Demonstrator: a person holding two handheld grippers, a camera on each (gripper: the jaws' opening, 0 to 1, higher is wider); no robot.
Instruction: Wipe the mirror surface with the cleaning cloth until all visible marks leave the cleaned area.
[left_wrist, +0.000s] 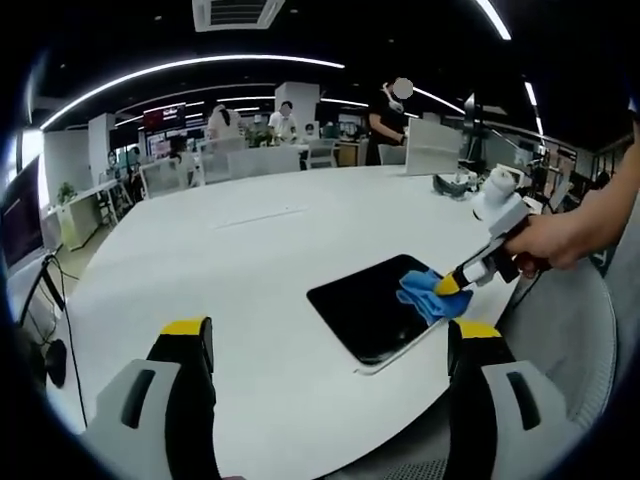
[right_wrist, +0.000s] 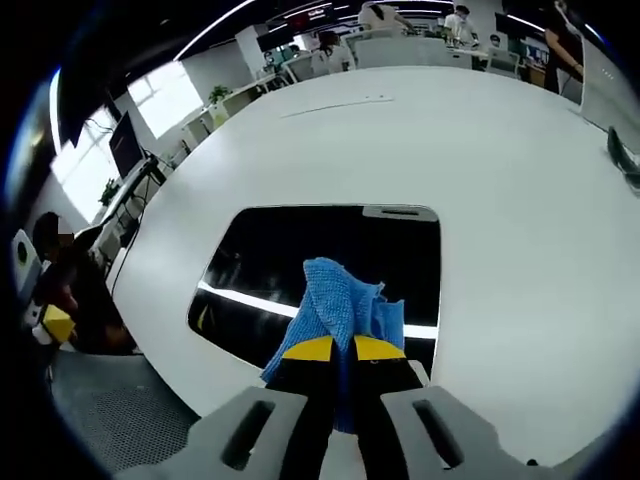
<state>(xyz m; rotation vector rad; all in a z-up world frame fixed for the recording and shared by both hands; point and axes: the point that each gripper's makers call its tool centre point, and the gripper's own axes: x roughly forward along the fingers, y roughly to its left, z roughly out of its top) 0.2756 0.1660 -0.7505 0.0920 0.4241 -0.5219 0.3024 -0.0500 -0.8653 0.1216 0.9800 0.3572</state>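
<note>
The mirror lies flat on the white table, close to the table's near edge. Its surface is dark and reflects a bright strip of ceiling light. A small grey tab sits at its far edge in the right gripper view.

The right gripper has its yellow-tipped jaws closed on the blue cloth. The cloth is bunched between the jaws and rests on the mirror, near the mirror's near edge. In the left gripper view the same gripper enters from the right, held by a hand, with the cloth pressed against the right-hand part of the mirror.

The left gripper has its jaws wide apart and holds nothing. It hangs above the near table edge, well apart from the mirror, with the table visible between its jaws.

A grey mesh chair stands just beside the table, to the right of the mirror. Several people stand or sit at desks beyond the far edge of the table. A dark object lies on the table at the right margin of the right gripper view; its type cannot be determined.
</note>
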